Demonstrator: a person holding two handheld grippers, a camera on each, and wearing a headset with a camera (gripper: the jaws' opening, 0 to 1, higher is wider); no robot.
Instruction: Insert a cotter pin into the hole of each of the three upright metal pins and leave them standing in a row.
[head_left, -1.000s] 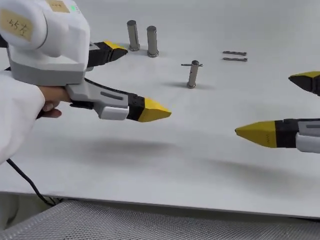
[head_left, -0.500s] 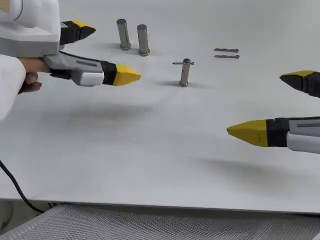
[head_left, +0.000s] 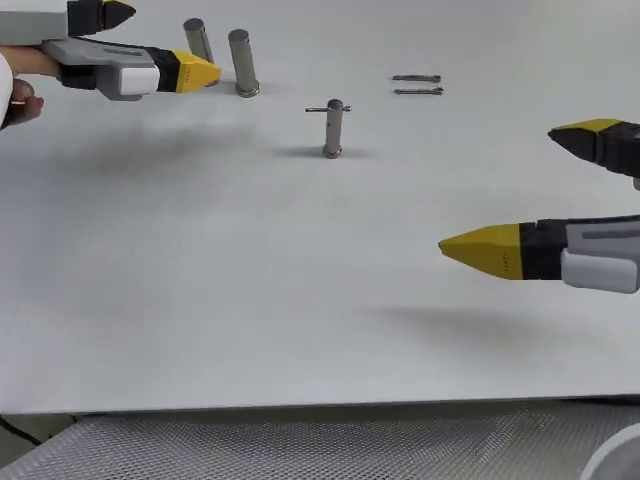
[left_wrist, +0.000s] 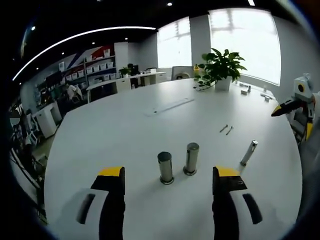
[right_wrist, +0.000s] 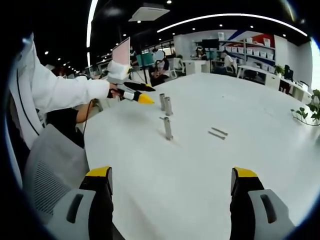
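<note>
- Your left gripper (head_left: 170, 40) hovers at the far left of the surface (head_left: 250, 290). Its jaws are apart and hold nothing.
- Two bare pins (head_left: 240, 62) stand upright side by side, just beside that gripper's near jaw tip. In the left gripper view they sit ahead, between the two tips.
- The third pin (head_left: 334, 135) stands upright on its own, off to the right of that pair. A cotter (head_left: 318, 109) goes crosswise through the hole near its top.
- Two loose cotters (head_left: 416, 78) lie flat, parallel and close together, further right and beyond the third pin.
- Your right gripper (head_left: 500, 188) hovers at the near right with its jaws wide apart and empty, well apart from every pin.
</note>
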